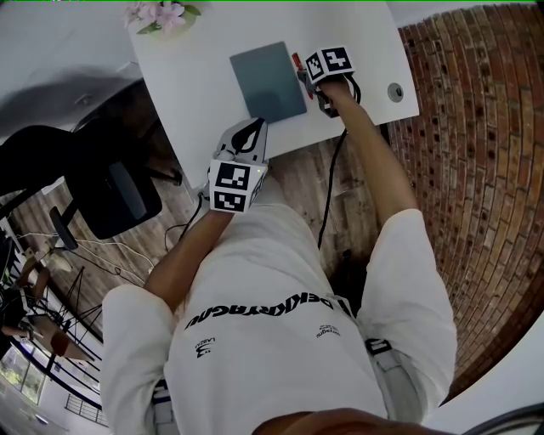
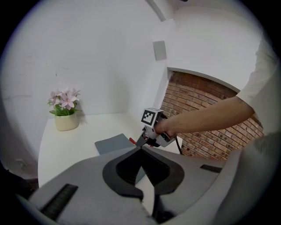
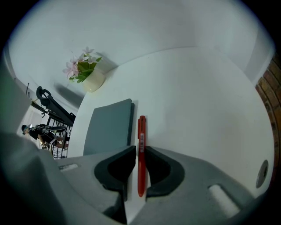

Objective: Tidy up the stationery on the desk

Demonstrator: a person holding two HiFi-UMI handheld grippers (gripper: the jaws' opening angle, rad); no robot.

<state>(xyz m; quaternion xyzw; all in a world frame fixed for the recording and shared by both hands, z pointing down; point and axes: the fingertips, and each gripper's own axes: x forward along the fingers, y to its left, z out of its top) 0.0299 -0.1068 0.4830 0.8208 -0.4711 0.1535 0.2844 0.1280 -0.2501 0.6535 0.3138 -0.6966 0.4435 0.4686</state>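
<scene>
A red pen (image 3: 141, 145) runs between the jaws of my right gripper (image 3: 140, 153), which is shut on it. The pen points away from me, parallel to the right edge of a grey notebook (image 3: 109, 127) and just beside it. From the head view, the right gripper (image 1: 303, 78) sits at the notebook's (image 1: 268, 81) right side on the white desk (image 1: 195, 76), with the pen's tip (image 1: 297, 61) showing. My left gripper (image 1: 252, 136) hangs at the desk's near edge, jaws together and empty. In the left gripper view its tips (image 2: 141, 149) meet in front of the notebook (image 2: 113, 143).
A cream pot of pink flowers (image 1: 161, 15) stands at the desk's far left corner. A round cable grommet (image 1: 395, 92) sits near the right edge. A black chair (image 1: 110, 191) stands left of the desk, and a brick wall (image 1: 476, 170) runs along the right.
</scene>
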